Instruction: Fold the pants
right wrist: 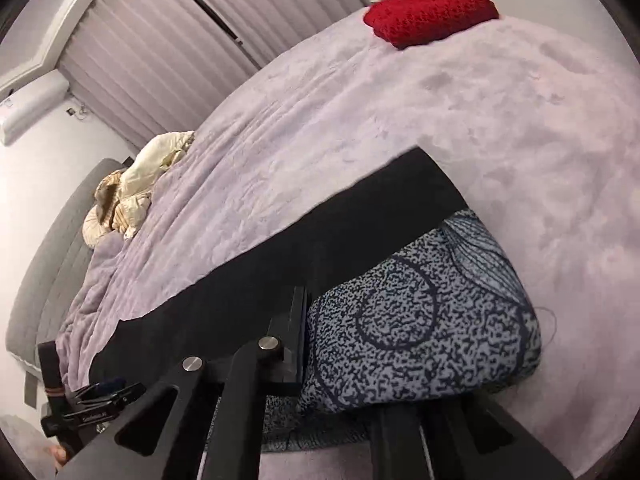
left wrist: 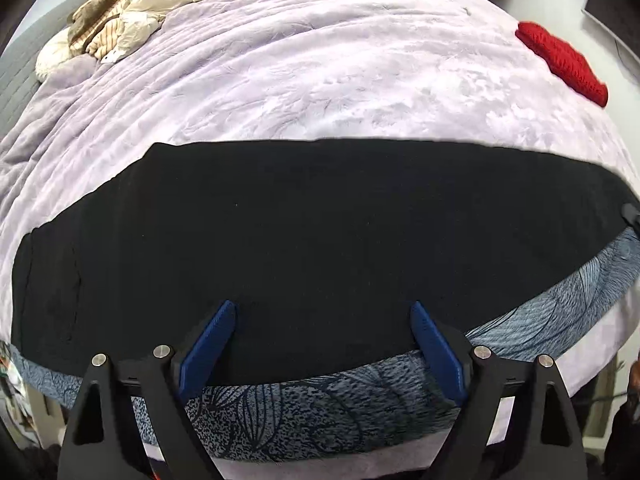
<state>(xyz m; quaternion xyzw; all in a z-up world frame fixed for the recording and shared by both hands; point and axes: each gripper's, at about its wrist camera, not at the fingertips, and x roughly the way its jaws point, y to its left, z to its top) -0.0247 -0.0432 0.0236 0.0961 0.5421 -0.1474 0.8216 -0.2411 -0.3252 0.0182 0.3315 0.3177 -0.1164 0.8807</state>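
Note:
Black pants (left wrist: 312,232) lie flat in a long band across the lilac blanket (left wrist: 320,64), over a blue-grey patterned layer (left wrist: 320,404) that shows along the near edge. My left gripper (left wrist: 323,306) is open, its blue pads (left wrist: 208,348) wide apart above the black fabric's near edge, holding nothing. In the right wrist view the patterned fabric (right wrist: 424,320) humps up against my right gripper (right wrist: 308,300). One black finger (right wrist: 296,336) shows there; the other is hidden under the cloth. The jaws look shut on that fabric at the end of the black pants (right wrist: 280,264).
A folded red knit (left wrist: 560,64) (right wrist: 432,12) lies at the far right of the bed. A heap of cream and brown clothes (left wrist: 120,24) (right wrist: 132,192) sits by the grey headboard (right wrist: 52,260). Pleated curtains (right wrist: 200,40) hang behind. The left gripper (right wrist: 92,396) shows low left.

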